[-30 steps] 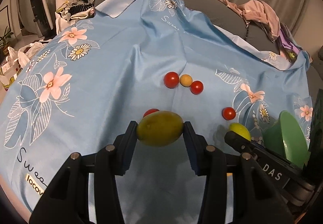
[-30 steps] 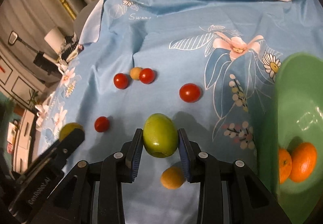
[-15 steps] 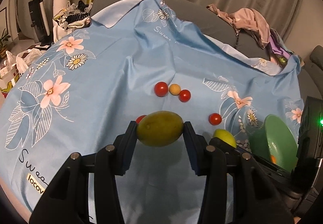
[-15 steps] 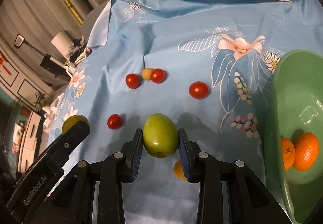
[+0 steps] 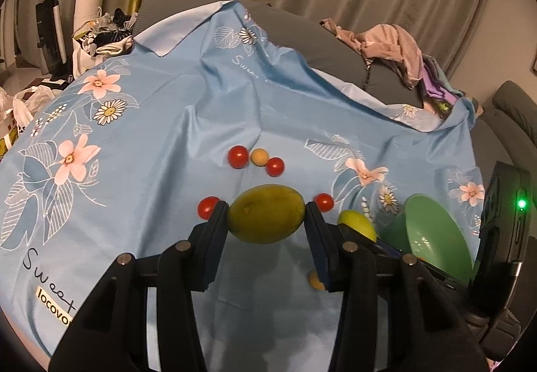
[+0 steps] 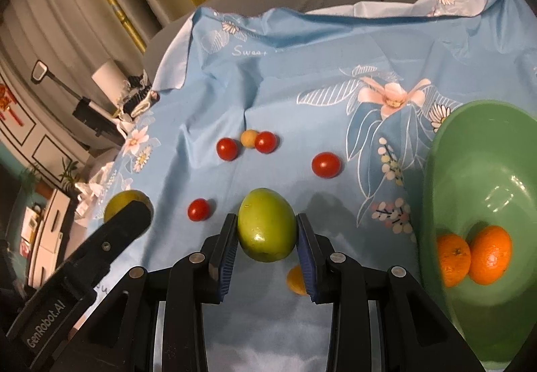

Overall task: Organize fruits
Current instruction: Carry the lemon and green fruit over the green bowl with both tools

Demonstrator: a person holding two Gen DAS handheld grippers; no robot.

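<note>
My left gripper (image 5: 266,219) is shut on a yellow-green mango (image 5: 266,218), held above the blue floral cloth (image 5: 151,137). My right gripper (image 6: 266,229) is shut on a green mango (image 6: 266,225), also lifted. A green bowl (image 6: 446,170) on the right holds two oranges (image 6: 475,254); it also shows in the left wrist view (image 5: 436,237). Several red tomatoes (image 6: 325,165) and a small yellow fruit (image 6: 248,138) lie on the cloth. A small orange fruit (image 6: 295,279) lies under the right gripper. The left gripper with its mango (image 6: 126,202) shows at left in the right wrist view.
The cloth covers a grey sofa (image 5: 302,36) with a pile of clothes (image 5: 396,46) at the back right. Curtains hang behind. Bags and clutter (image 5: 100,39) sit on the floor at the left.
Both grippers have lifted and pulled back with their mangoes still held. The right gripper has shifted toward the bowl, so more of the bowl and oranges shows.
</note>
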